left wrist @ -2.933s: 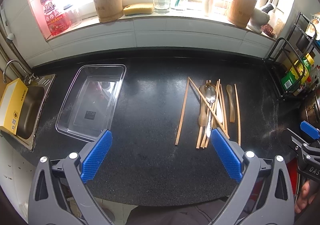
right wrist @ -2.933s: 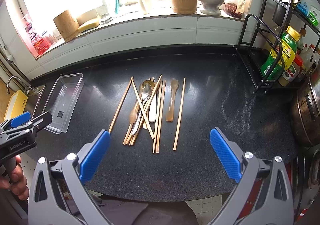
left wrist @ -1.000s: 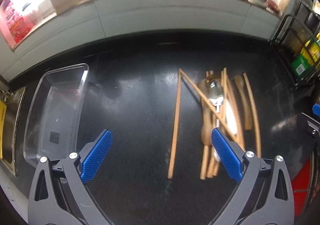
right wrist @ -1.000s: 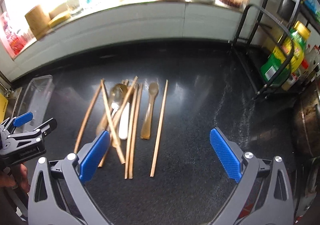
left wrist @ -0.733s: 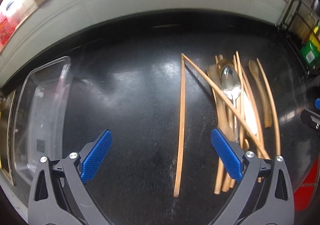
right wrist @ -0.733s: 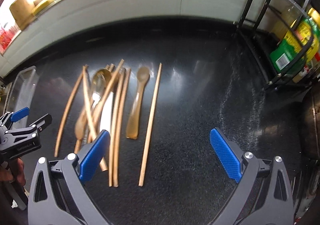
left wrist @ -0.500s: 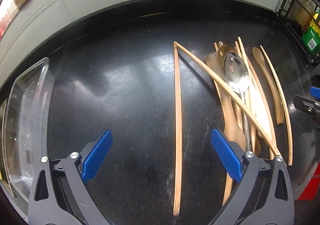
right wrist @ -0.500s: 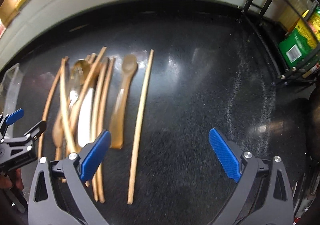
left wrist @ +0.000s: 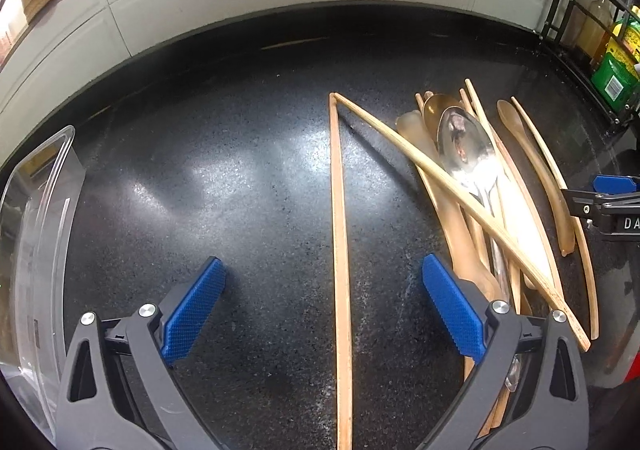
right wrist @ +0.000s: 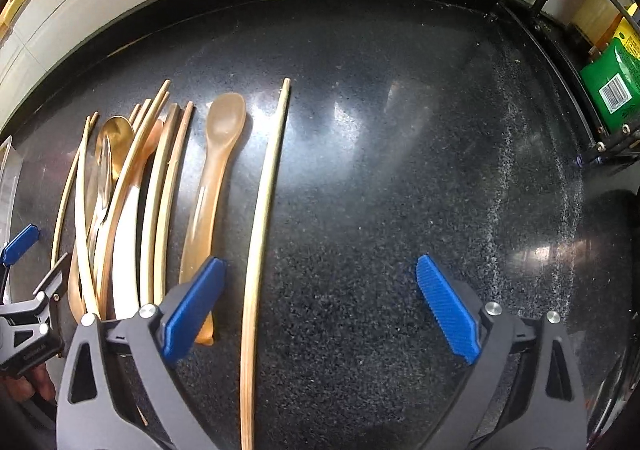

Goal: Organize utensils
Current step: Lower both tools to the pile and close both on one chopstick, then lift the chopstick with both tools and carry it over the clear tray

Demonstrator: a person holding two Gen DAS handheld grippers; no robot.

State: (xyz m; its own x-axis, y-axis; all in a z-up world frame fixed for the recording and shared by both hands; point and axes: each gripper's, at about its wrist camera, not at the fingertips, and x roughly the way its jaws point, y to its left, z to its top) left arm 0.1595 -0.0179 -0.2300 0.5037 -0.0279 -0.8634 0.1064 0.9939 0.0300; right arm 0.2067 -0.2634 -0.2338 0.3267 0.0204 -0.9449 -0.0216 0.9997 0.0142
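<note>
Left wrist view: the left gripper [left wrist: 322, 304] hangs low over a black speckled counter [left wrist: 224, 185], its blue-padded fingers [left wrist: 192, 308] spread wide apart and holding nothing; a single wooden chopstick [left wrist: 342, 290] lies flat on the counter between them, its long axis running from the near edge toward the back wall, in line with the gripper's reach; its far tip touches the tip of a second chopstick [left wrist: 460, 201], which slants away toward the counter's right side across a heap of utensils [left wrist: 476, 185]; the heap, a metal spoon, wooden spoons and more chopsticks, lies just beyond the right finger; a clear plastic tray [left wrist: 36, 217] shows at the counter's left edge, well apart from the utensils; the tip of the other gripper shows at the far right.

Right wrist view: the right gripper [right wrist: 320, 302] is likewise spread wide and empty; a lone chopstick [right wrist: 264, 209] lies between its fingers, close to the left one, also running from near edge to back; a brown spoon [right wrist: 212, 185] lies just beside it, its handle end passing behind the left finger; the rest of the heap lies further toward the counter's left side; a wire rack [right wrist: 560, 9] stands at the back right corner.

Judgement: each gripper already straddles the outermost chopstick on its own side; closing across the stick's width looks the natural next move.
</note>
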